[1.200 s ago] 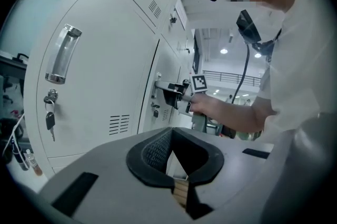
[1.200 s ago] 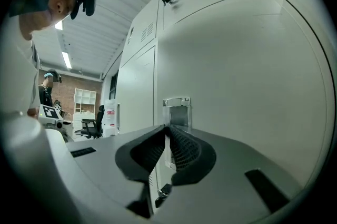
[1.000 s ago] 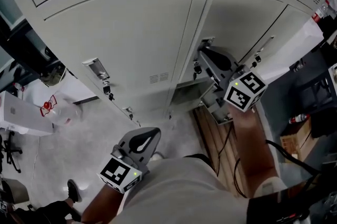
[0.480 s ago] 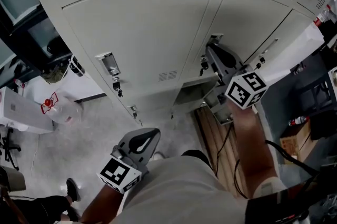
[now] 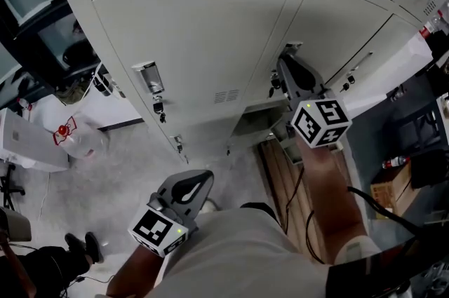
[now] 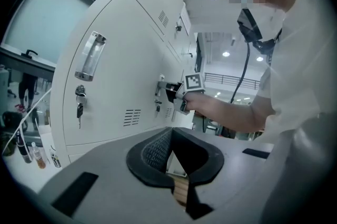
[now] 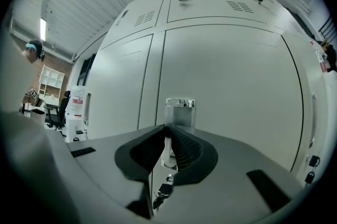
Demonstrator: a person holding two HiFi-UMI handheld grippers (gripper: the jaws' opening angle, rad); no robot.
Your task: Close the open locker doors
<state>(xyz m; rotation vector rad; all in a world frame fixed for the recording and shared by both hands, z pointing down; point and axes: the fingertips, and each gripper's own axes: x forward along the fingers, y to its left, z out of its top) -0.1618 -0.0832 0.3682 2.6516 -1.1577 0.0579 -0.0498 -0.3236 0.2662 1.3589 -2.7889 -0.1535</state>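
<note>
A bank of pale grey lockers fills the head view. My right gripper (image 5: 286, 64) is held up to a locker door (image 5: 330, 19), its tips at the metal handle (image 5: 291, 49). In the right gripper view the jaws (image 7: 167, 130) stand shut just under the handle plate (image 7: 180, 111), and keys (image 7: 162, 190) hang below. No part of the handle shows clamped between the pads. My left gripper (image 5: 198, 177) hangs low and away from the lockers, shut on nothing (image 6: 171, 133). The left gripper view also shows the right gripper (image 6: 169, 92) at the handle.
A white door (image 5: 389, 62) stands open at the right. Below the handle, a lower compartment (image 5: 252, 123) shows open. The wide left door (image 5: 196, 37) has a handle (image 5: 149, 76) and hanging keys (image 6: 79, 104). Wooden boards (image 5: 277, 170) and a plastic bag (image 5: 70, 139) lie on the floor.
The right gripper has turned a little at the handle, and its marker cube has shifted left. The left gripper has hardly moved. The head view has slid across the lockers.
</note>
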